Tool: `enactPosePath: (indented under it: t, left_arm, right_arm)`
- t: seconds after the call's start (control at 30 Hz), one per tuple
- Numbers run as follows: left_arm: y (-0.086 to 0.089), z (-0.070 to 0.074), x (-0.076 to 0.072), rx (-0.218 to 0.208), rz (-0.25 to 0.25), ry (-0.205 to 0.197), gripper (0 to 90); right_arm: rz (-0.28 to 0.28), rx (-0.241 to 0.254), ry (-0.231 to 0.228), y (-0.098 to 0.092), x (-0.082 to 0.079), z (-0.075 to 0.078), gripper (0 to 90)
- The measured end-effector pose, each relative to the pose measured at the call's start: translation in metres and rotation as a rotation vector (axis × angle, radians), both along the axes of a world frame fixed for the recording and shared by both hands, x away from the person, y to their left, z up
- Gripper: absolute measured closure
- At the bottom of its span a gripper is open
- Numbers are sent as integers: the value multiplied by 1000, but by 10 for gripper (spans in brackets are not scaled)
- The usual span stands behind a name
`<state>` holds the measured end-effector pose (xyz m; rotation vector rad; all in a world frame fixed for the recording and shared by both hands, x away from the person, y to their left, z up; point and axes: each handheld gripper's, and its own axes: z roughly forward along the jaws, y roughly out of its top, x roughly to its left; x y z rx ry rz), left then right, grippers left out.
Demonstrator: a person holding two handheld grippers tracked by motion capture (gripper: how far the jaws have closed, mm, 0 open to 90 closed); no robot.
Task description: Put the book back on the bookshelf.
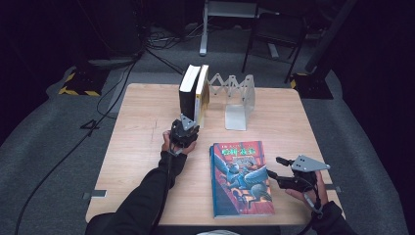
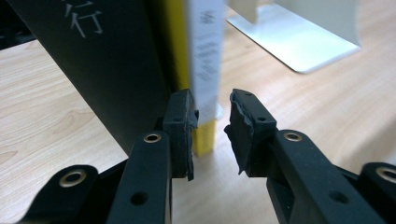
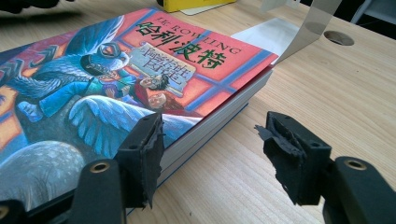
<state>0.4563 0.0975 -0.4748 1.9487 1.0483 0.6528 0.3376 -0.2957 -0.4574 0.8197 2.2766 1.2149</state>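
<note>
Two books stand upright at the back of the wooden table (image 1: 142,127): a black book (image 1: 187,90) (image 2: 107,70) and, against its right side, a yellow book (image 1: 202,90) (image 2: 204,135) with a white face. My left gripper (image 1: 190,122) (image 2: 212,100) is at the yellow book's near lower edge. That edge sits between the jaws beside the left pad, with a clear gap to the right pad. A colourful illustrated book (image 1: 241,178) (image 3: 107,79) lies flat at the front. My right gripper (image 1: 274,166) (image 3: 214,126) stands open at its right edge, one pad over the cover, the other above bare table.
A metal expanding bookend (image 1: 239,103) (image 2: 299,42) (image 3: 280,35) stands right of the upright books. Beyond the table's far edge are a chair (image 1: 274,29), a stand and cables on the grey floor. Bare wood lies left of the upright books.
</note>
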Motion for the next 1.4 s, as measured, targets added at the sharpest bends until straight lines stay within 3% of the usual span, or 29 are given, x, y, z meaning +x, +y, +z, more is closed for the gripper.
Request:
enactPosePath:
  t: [0.23,0.43,0.47,0.5,0.67,0.73,0.87,1.03,1.2,1.4]
  left_arm:
    - [4,4,-32,53,-168,9,652]
    - [10,-1,-61,110,-307,38,561]
    - [13,-4,-69,125,-353,45,531]
    - [13,-4,-69,125,-353,45,519]
    - [20,-13,-90,164,-449,110,466]
    - [26,-17,-99,148,-501,157,413]
    - [30,-19,-109,143,-534,187,356]
    - [30,-25,-112,151,-540,207,305]
    - [30,-27,-109,123,-546,228,264]
    - [23,-29,-106,121,-529,220,183]
  right_arm:
    - [20,15,60,-1,-6,3,359]
    - [50,1,107,1,-13,1,323]
    - [64,1,128,2,-15,0,311]
    - [64,1,128,2,-15,0,311]
    - [99,-17,173,8,-21,-1,299]
    - [120,-16,204,11,-24,-2,283]
    - [142,-2,262,12,-25,-3,264]
    - [151,10,310,12,-20,-5,227]
    - [184,11,345,15,-10,-7,192]
    - [198,-1,382,22,1,-8,137]
